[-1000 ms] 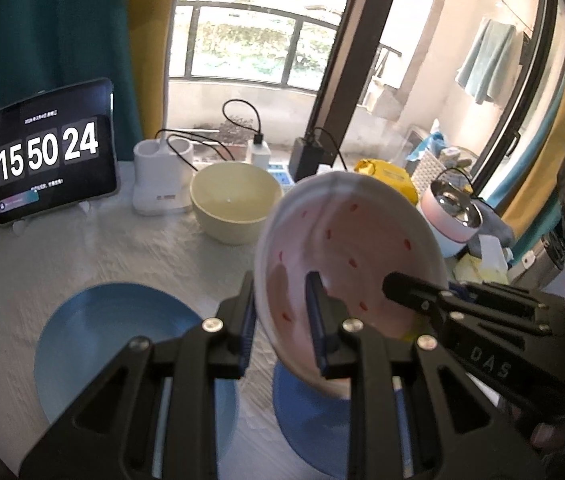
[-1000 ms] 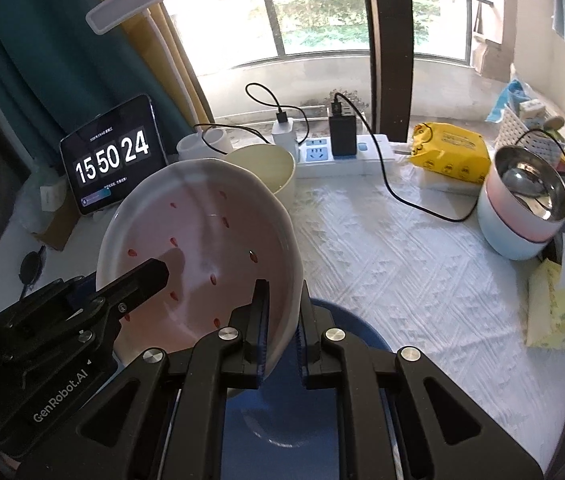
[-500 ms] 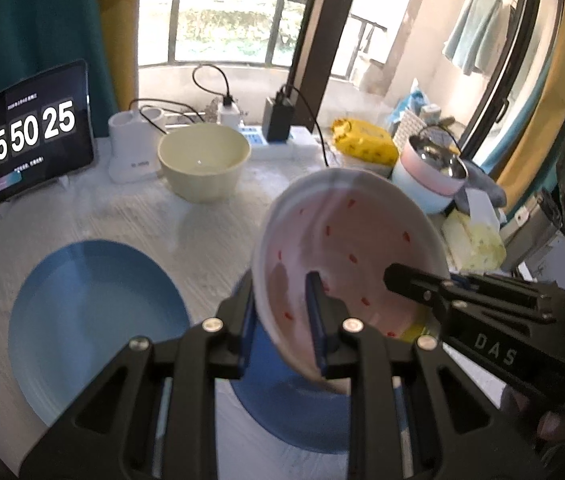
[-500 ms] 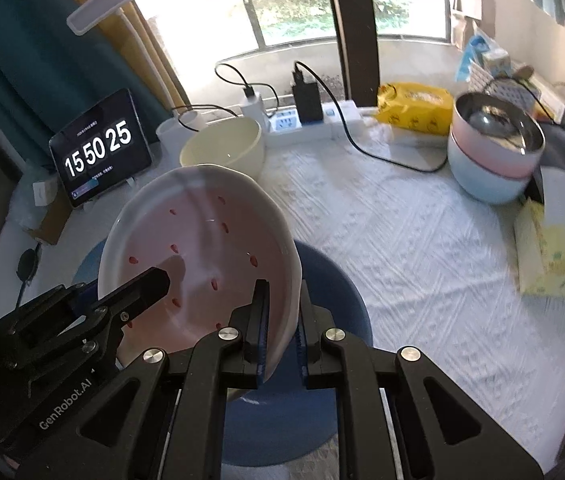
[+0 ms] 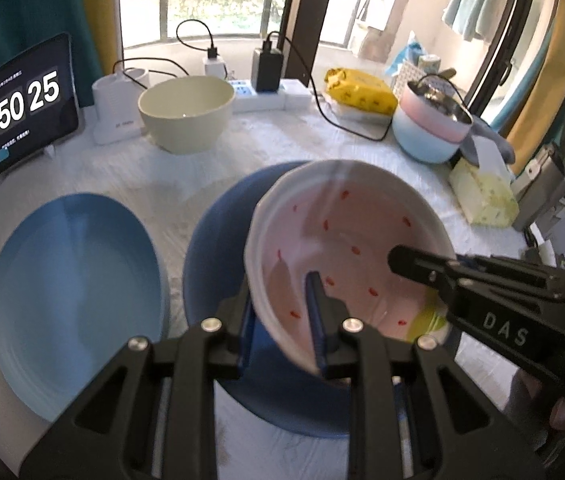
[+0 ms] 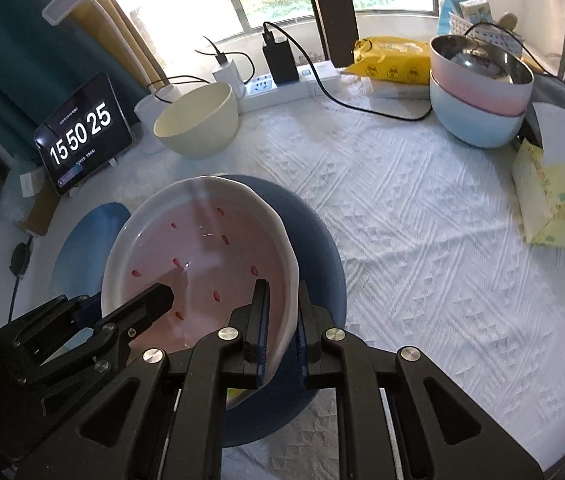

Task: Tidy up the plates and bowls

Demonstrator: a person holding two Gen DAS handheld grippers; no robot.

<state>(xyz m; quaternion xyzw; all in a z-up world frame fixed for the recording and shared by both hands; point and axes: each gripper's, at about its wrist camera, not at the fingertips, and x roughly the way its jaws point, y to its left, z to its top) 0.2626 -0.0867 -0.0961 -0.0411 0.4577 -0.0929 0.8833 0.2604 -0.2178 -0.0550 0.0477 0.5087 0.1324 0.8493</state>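
Both grippers — left (image 5: 282,312) and right (image 6: 280,320) — clamp opposite rims of the pink plate (image 5: 346,248) (likely for balance) above the dark-blue plate (image 6: 318,240).

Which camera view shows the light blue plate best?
The left wrist view: the light blue plate lies almost whole on the tablecloth. In the right wrist view the pink speckled plate hides most of it; only a part shows.

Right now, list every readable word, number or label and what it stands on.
"15 50 25": tablet clock.
"DAS": side of the right gripper, seen from the left wrist.
Small lines above and below the clock digits: too small to read.
Print on the yellow pack and tissue box: not legible.
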